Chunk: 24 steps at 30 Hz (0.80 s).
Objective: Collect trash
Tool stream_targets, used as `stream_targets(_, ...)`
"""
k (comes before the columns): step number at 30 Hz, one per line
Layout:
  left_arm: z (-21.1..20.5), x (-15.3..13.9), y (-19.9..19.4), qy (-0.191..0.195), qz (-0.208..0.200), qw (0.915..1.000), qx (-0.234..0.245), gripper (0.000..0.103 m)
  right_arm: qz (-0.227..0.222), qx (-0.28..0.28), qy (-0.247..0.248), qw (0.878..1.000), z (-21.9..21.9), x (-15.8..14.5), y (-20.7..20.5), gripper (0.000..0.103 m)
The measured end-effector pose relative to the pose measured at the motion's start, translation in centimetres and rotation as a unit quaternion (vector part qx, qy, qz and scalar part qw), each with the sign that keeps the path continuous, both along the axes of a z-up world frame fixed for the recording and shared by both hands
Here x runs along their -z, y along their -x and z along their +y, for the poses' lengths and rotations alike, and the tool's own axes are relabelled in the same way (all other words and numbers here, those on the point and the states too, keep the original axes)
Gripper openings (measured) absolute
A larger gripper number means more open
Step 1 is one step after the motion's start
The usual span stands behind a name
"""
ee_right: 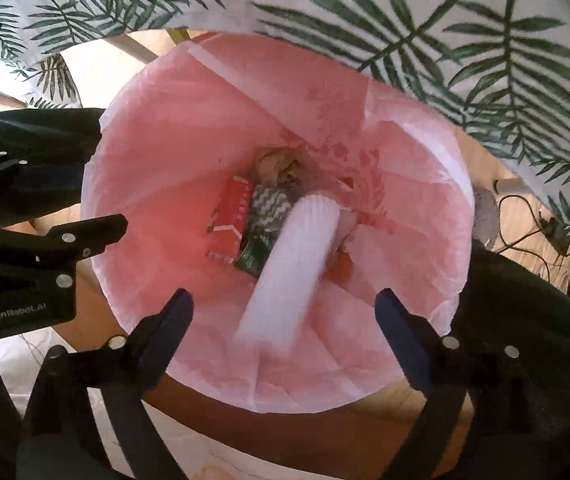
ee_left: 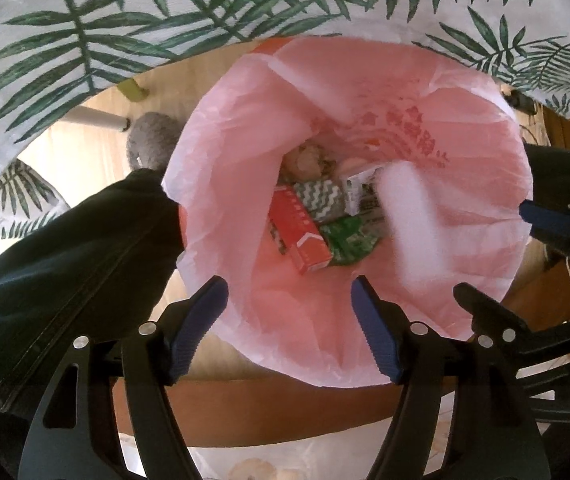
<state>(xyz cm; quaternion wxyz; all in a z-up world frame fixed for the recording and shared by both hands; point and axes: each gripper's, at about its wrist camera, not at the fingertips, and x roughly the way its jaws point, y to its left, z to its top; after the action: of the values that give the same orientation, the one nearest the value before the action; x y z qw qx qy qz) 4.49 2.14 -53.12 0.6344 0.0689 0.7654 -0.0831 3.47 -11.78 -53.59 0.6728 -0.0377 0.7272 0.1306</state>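
Observation:
A bin lined with a pink plastic bag point(ee_left: 365, 80) point(ee_right: 165, 128) stands on the floor below both grippers. At its bottom lie a red carton point(ee_left: 301, 232) point(ee_right: 233, 216), a green-and-white chevron pack point(ee_left: 321, 196), a green packet point(ee_left: 345, 240) and crumpled paper point(ee_right: 277, 164). A white ribbed tube point(ee_right: 289, 272) point(ee_left: 409, 220), blurred, is inside the bag beneath my right gripper point(ee_right: 285, 300), whose jaws stand wide open and clear of it. My left gripper point(ee_left: 285, 292) hangs over the bin's near rim, open with nothing between its pads.
A leaf-print tablecloth point(ee_left: 85, 40) point(ee_right: 485, 60) overhangs the far side of the bin. A person's dark trouser legs point(ee_left: 65, 260) point(ee_right: 545, 320) flank it. A grey slipper point(ee_left: 149, 140) and cables point(ee_right: 533, 220) lie on the wooden floor.

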Motion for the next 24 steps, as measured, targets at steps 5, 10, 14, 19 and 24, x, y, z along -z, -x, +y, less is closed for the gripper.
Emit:
stream_targets(5, 0.1, -1.5, 0.1, 0.002, -0.02, 0.9998, -0.004, 0.091, -0.019, 0.001, -0.001, 1.0, -0.2, -1.5, 0.2, 0.098)
stream_targets(10, -0.2, -3.5, 0.4, 0.011, -0.044, 0.999, 0.001, 0.094, -0.047, -0.004, 0.002, 0.999, -0.2, -3.9, 0.5, 0.098)
stream_targets(14, -0.3, -5.9, 0.9, 0.027, -0.075, 0.9968, -0.003, 0.095, -0.082, -0.02, 0.013, 0.996, 0.1, -6.7, 0.9, 0.098)
stream_targets(19, -0.1, -9.5, 1.6, 0.044, -0.13, 0.9906, -0.004, 0.097, -0.134, -0.039, 0.023, 0.99, 0.3, -11.2, 1.8, 0.098)
stream_targets(24, 0.0, -14.2, 2.6, 0.055, -0.191, 0.98, 0.005, 0.097, -0.188, -0.053, 0.03, 0.98, 0.5, -15.4, 3.4, 0.098)
